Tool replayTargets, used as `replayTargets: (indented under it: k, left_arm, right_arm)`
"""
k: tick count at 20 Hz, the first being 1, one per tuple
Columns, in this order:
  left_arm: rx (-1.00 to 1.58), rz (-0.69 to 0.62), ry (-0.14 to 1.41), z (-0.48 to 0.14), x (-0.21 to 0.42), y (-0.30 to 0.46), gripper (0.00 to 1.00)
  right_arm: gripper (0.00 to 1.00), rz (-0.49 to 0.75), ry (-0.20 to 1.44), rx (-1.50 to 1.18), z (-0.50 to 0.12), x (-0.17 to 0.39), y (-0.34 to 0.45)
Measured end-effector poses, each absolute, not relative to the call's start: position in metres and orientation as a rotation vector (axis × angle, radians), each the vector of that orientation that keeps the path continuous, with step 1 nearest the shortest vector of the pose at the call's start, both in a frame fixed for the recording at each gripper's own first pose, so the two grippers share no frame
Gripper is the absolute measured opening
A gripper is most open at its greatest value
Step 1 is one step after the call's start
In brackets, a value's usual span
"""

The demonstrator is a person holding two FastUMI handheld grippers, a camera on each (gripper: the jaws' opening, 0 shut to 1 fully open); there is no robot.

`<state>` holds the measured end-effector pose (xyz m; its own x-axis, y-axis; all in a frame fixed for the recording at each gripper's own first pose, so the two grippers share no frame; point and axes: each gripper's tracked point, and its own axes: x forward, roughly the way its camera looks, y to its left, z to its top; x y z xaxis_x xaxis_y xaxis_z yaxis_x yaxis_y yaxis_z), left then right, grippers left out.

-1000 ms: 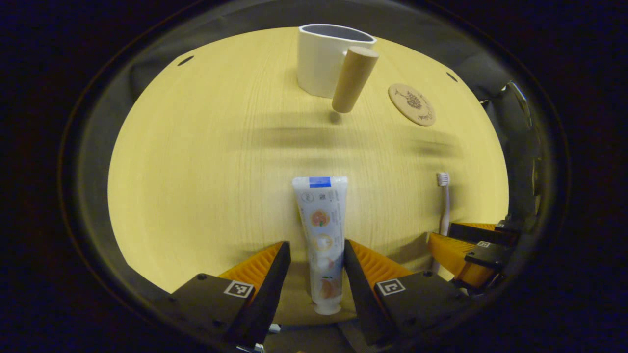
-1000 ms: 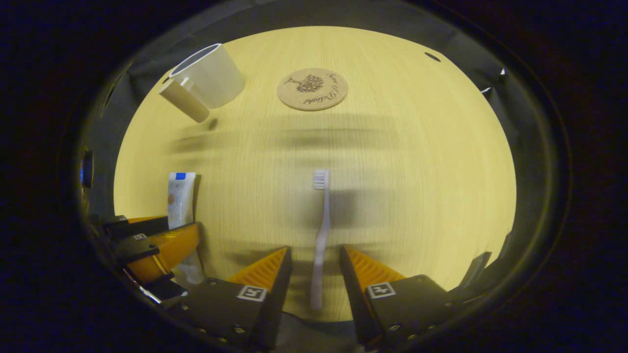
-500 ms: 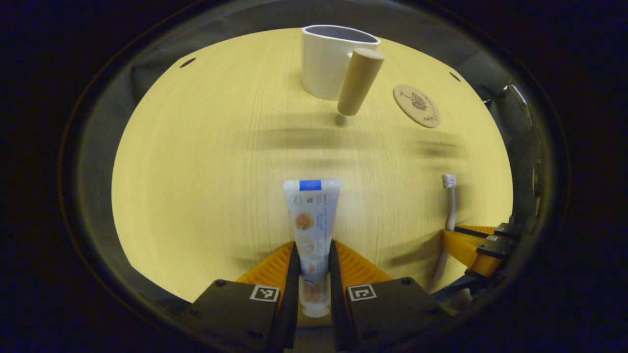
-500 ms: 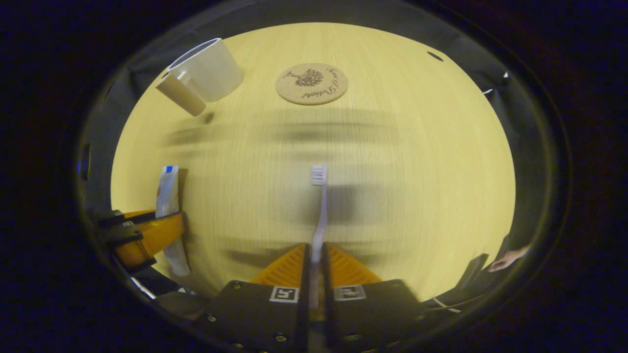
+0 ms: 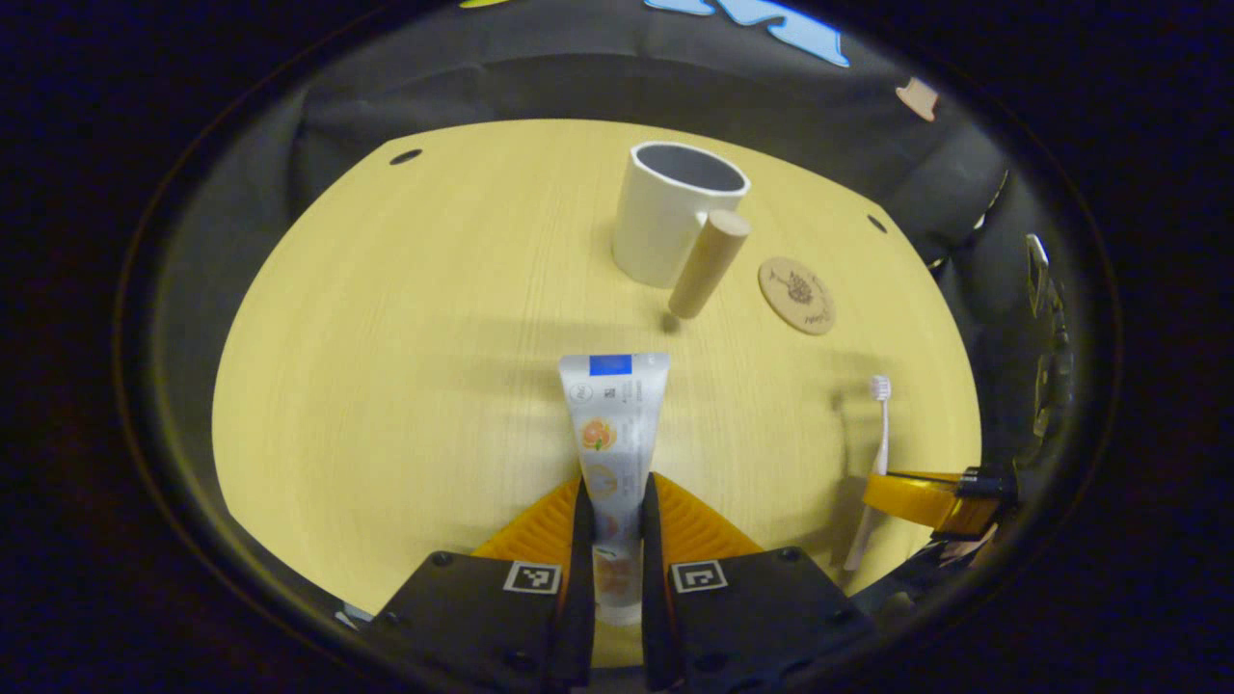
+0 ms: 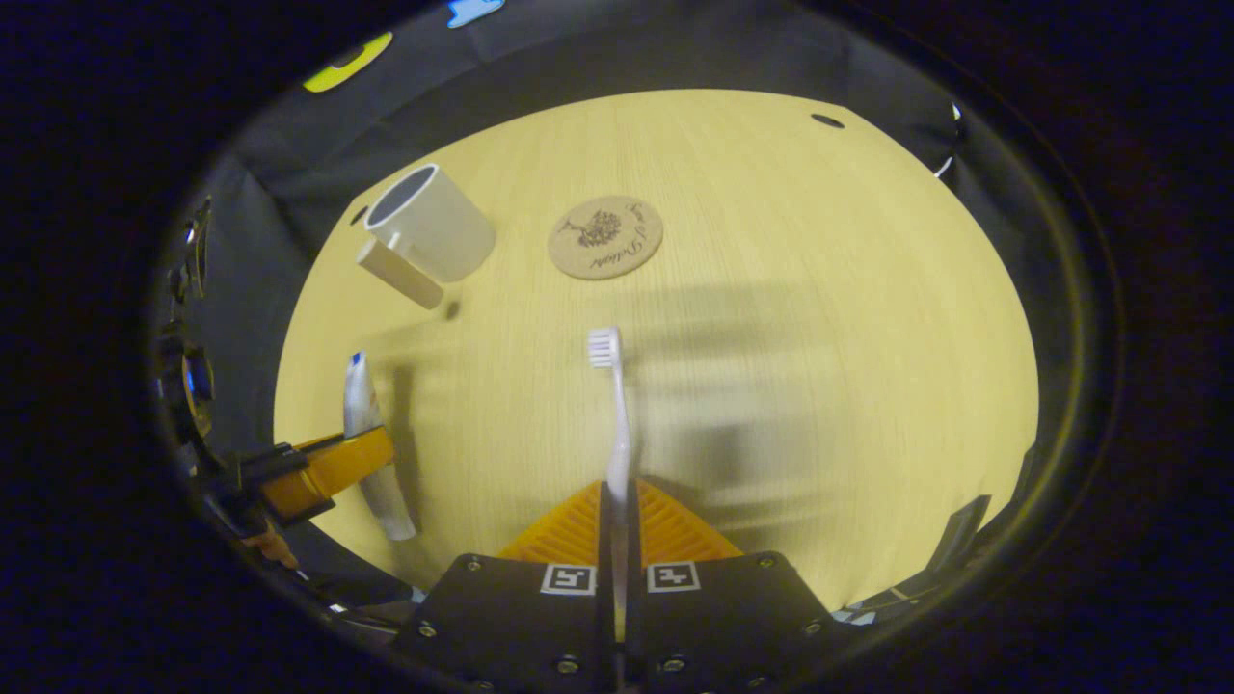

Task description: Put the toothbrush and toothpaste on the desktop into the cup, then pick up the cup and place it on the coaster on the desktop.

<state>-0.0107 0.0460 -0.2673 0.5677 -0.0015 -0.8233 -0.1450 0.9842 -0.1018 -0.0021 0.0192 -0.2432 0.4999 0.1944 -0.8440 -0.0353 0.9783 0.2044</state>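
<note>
Left claw [image 5: 611,511] is clamped on the toothpaste [image 5: 611,424]; right claw [image 6: 617,506] is clamped on the toothbrush [image 6: 615,414]. Bare counter [image 5: 405,366] lies open up to the cup [image 5: 670,212] and coaster [image 6: 605,237] near its far edge. Since half a second ago both items have risen off the counter.

Staged recording booth, not real bathroom. Black cloth wall [image 5: 540,87] drapes around light wood-grain desktop [image 5: 405,337] with small dark holes near far corners. Household props laid out on it: white cup [image 5: 670,212] with wooden handle, round coaster [image 6: 605,237]. Dim, warm lighting.
</note>
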Motion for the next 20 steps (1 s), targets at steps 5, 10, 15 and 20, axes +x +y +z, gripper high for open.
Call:
replayTargets:
  k: [5,10,15,20]
  left_arm:
    - [-0.200,0.115,0.666,-0.196,0.019,0.059,0.28]
    - [-0.195,0.114,0.414,-0.125,0.062,0.068,0.27]
    - [-0.181,0.045,0.192,-0.072,0.126,0.068,0.27]
    - [-0.128,-0.047,0.034,-0.046,0.192,0.043,0.26]
  right_arm:
    - [0.05,0.238,0.755,0.201,-0.177,0.023,0.024]
    - [0.05,0.305,0.562,0.206,-0.130,0.041,0.034]
    - [0.05,0.325,0.433,0.234,-0.097,0.056,0.044]
    - [0.05,0.259,0.422,0.226,-0.095,0.044,0.036]
